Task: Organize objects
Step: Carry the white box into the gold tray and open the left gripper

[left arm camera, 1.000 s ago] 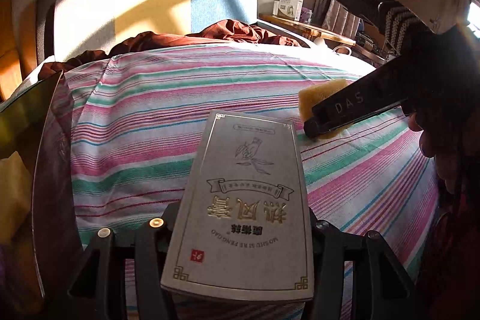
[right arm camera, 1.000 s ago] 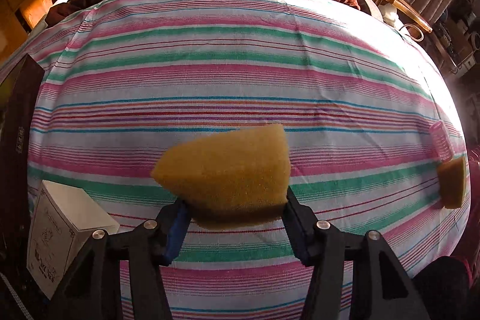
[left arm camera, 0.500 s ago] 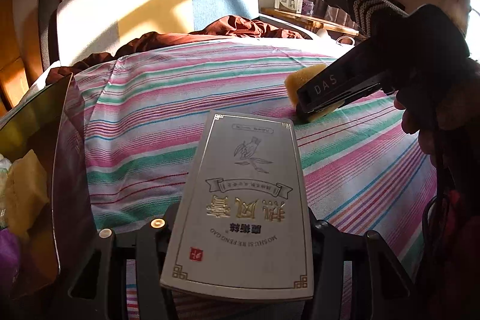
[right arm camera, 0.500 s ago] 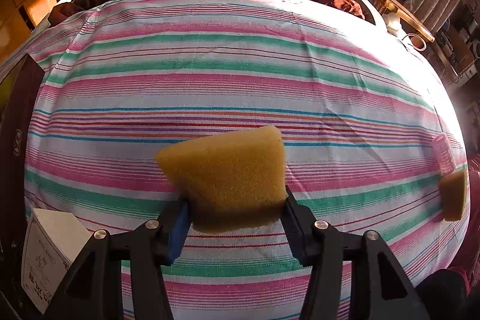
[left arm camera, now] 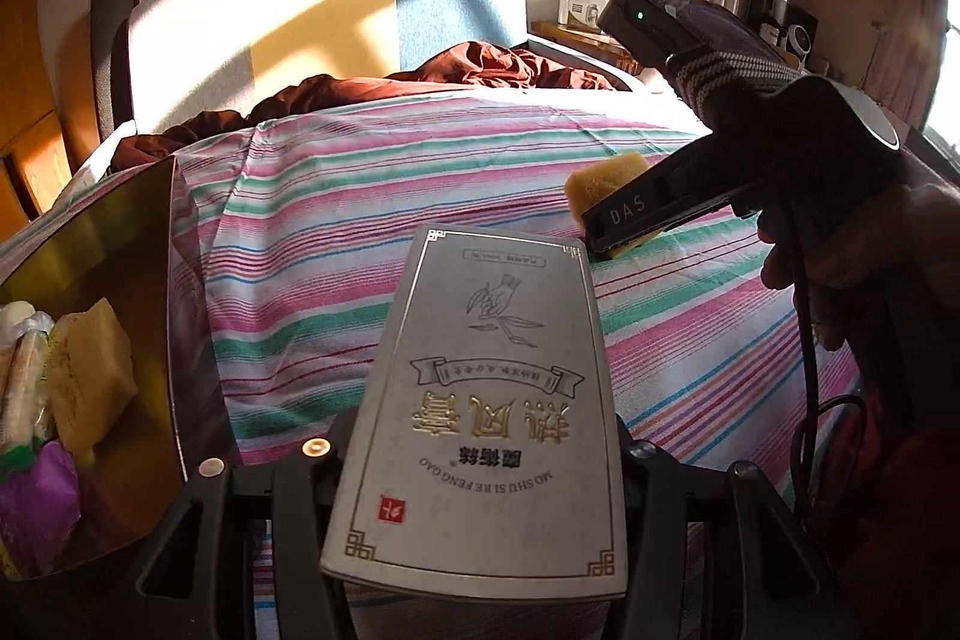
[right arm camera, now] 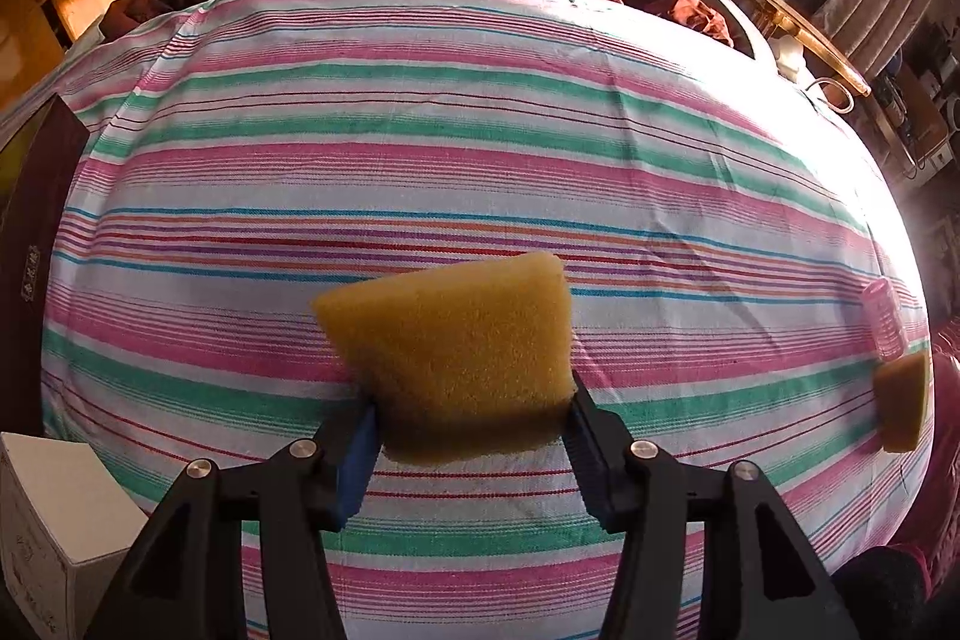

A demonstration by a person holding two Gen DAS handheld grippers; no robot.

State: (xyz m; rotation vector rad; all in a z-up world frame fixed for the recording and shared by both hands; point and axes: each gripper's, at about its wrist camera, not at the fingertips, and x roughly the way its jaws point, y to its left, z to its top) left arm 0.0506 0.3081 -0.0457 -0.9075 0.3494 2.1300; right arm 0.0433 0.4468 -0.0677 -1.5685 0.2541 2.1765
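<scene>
Wedging between right claw [right arm camera: 471, 430] fingers: sponge [right arm camera: 450, 358].

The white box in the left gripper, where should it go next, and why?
Probably a short swing left, over the dark bin. The left gripper already clamps the white box, and the bin beside it already holds a sponge and other small things.

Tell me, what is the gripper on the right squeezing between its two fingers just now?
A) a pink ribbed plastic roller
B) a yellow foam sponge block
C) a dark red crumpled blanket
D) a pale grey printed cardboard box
B: in the right wrist view the right gripper has its pads pressed on both sides of the yellow foam sponge block, held above the striped bed sheet.
</scene>
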